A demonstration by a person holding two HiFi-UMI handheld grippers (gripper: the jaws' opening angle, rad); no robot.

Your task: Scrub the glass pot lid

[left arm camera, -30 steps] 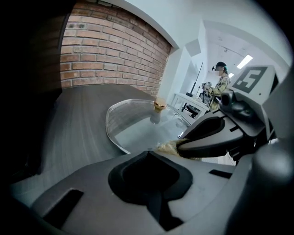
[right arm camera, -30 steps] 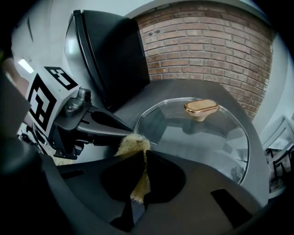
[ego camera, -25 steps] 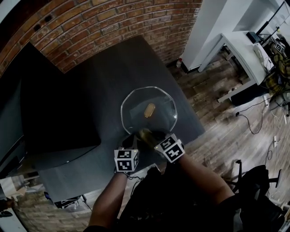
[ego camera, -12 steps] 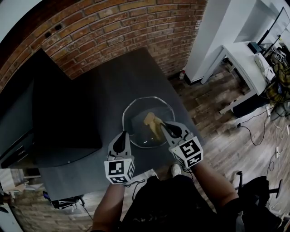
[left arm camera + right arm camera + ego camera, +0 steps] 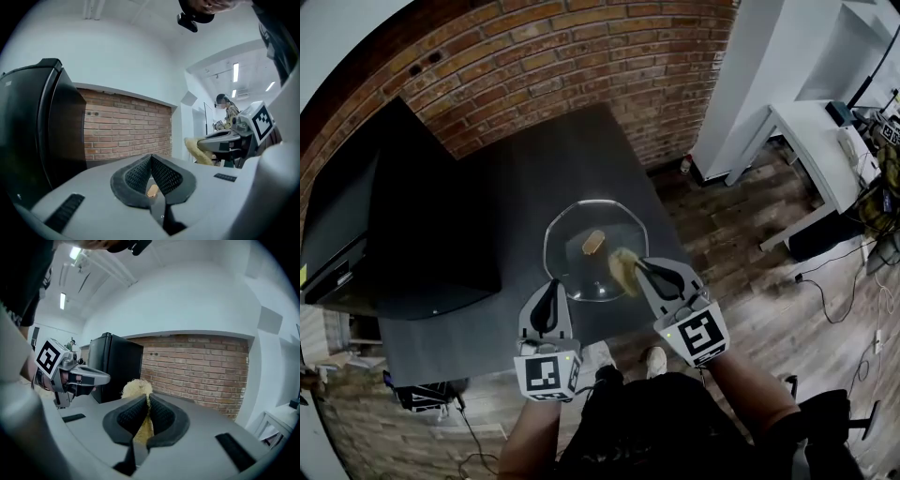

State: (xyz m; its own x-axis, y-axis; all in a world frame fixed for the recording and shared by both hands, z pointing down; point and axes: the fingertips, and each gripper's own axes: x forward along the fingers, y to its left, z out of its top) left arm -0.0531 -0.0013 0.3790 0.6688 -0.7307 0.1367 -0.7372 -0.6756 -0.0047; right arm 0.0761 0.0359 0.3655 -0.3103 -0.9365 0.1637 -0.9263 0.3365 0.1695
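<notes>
Looking at it, I'd say the scrub is only just getting set up. The glass lid (image 5: 570, 272) lies flat on the dark worktop (image 5: 534, 173), about the middle of the head view, with its tan knob (image 5: 593, 242) facing up.

The right tongs (image 5: 639, 266) are clamped on a yellowish sponge (image 5: 623, 269). In the right gripper view you can see it pinched between the pads and sticking out past the tips. It hangs over the lower right part of the lid, but I can't tell if it's actually touching the glass.

The left tongs (image 5: 550, 284) are closed with nothing in them, and sit right at the lid's lower left edge.

My guess for the next move is to press the sponge down onto the glass and rub around the knob. The left tongs would need to pin the rim, or the lid will probably skate around on that smooth top.

Count-wise:
- one lid
- one knob
- one sponge
- two tongs
</notes>
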